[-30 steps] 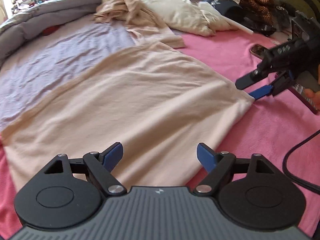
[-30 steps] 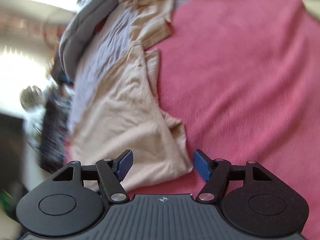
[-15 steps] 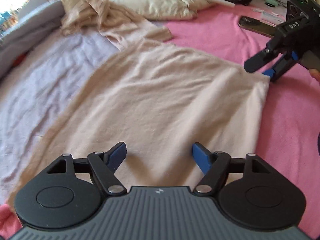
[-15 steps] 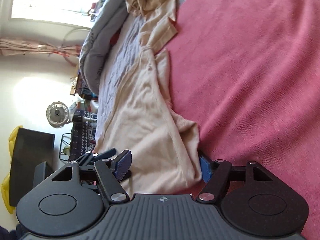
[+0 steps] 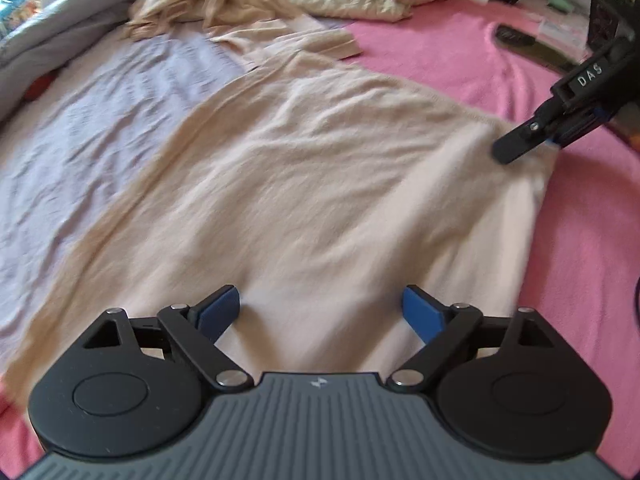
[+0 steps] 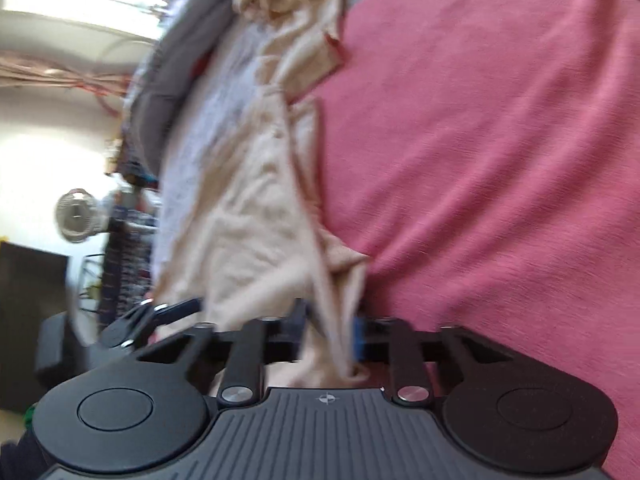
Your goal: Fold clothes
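Fingers first: the right gripper (image 6: 328, 340) has just snapped closed, pinching a bunched corner of the beige garment (image 5: 312, 184), which lies spread across the pink bedspread (image 5: 580, 264). The left gripper (image 5: 320, 312), jaws just widening, hovers spread apart over the near hem.

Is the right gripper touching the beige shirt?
Touching. In the right wrist view, the right gripper has closed on the beige shirt corner bunched between its fingers.
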Demonstrator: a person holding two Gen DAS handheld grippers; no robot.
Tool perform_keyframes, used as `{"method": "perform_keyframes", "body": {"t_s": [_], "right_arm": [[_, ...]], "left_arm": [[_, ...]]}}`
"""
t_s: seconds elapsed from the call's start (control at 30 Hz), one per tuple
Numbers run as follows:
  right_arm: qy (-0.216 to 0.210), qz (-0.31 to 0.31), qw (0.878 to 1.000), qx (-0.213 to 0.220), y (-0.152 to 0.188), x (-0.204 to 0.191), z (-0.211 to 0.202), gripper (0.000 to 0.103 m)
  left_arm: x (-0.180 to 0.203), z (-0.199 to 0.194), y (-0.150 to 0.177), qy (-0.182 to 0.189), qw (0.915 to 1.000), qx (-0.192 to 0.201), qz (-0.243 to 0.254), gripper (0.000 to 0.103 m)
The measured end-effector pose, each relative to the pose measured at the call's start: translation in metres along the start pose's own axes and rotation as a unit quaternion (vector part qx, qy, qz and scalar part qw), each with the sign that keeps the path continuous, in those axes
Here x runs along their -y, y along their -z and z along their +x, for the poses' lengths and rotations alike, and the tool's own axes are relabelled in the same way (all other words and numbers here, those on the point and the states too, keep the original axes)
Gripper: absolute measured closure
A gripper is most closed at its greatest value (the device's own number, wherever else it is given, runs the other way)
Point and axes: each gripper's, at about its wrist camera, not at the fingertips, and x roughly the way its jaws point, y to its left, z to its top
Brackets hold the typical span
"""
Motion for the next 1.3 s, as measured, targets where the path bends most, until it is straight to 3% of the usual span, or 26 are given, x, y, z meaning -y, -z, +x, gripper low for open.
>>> {"method": "perform_keyframes", "body": {"t_s": [0.07,0.17,0.3,0.43,0.63,0.73,0.8,0.9,0.97,1.07,1.2,1.3], "right_arm": [[0.018,-0.002,1.0,-0.001,0.002,-0.005,-0.002,0.088],[0.042,-0.023,0.999,0.006,0.006,-0.025,-0.003,0.094],[0.031,-0.055,0.998,0.02,0.015,-0.065,-0.006,0.095],[0.0,-0.128,0.992,-0.005,0.033,-0.137,0.028,0.095],[-0.035,-0.274,0.957,-0.092,0.114,-0.229,0.12,0.095],[-0.014,-0.337,0.931,-0.137,0.168,-0.244,0.161,0.096],[0.006,-0.345,0.925,-0.161,0.191,-0.241,0.178,0.096],[0.008,-0.342,0.929,-0.138,0.196,-0.242,0.17,0.096],[-0.013,-0.335,0.934,-0.124,0.196,-0.245,0.16,0.094],[-0.032,-0.384,0.913,-0.131,0.211,-0.254,0.156,0.081],[-0.055,-0.484,0.856,-0.173,0.241,-0.266,0.147,0.071],[-0.053,-0.498,0.852,-0.155,0.239,-0.257,0.115,0.064]], "left_arm": [[-0.005,-0.008,0.018,-0.03,0.9992,-0.013,-0.024,0.011],[-0.023,-0.032,0.052,-0.068,0.9901,-0.027,-0.12,0.011],[-0.037,-0.075,0.103,-0.142,0.9634,-0.037,-0.224,0.014],[-0.039,-0.118,0.149,-0.188,0.936,-0.046,-0.294,0.014],[-0.026,-0.158,0.201,-0.216,0.9094,-0.059,-0.35,0.014],[-0.015,-0.167,0.223,-0.217,0.8999,-0.068,-0.372,0.014],[-0.007,-0.17,0.235,-0.212,0.8964,-0.075,-0.382,0.014],[0.005,-0.175,0.249,-0.205,0.8949,-0.074,-0.39,0.014],[0.012,-0.176,0.257,-0.198,0.893,-0.07,-0.398,0.013],[0.017,-0.173,0.267,-0.196,0.8881,-0.072,-0.41,0.013],[0.019,-0.178,0.27,-0.198,0.8879,-0.058,-0.411,0.013],[0.016,-0.18,0.265,-0.199,0.8946,-0.038,-0.398,0.014]]}}
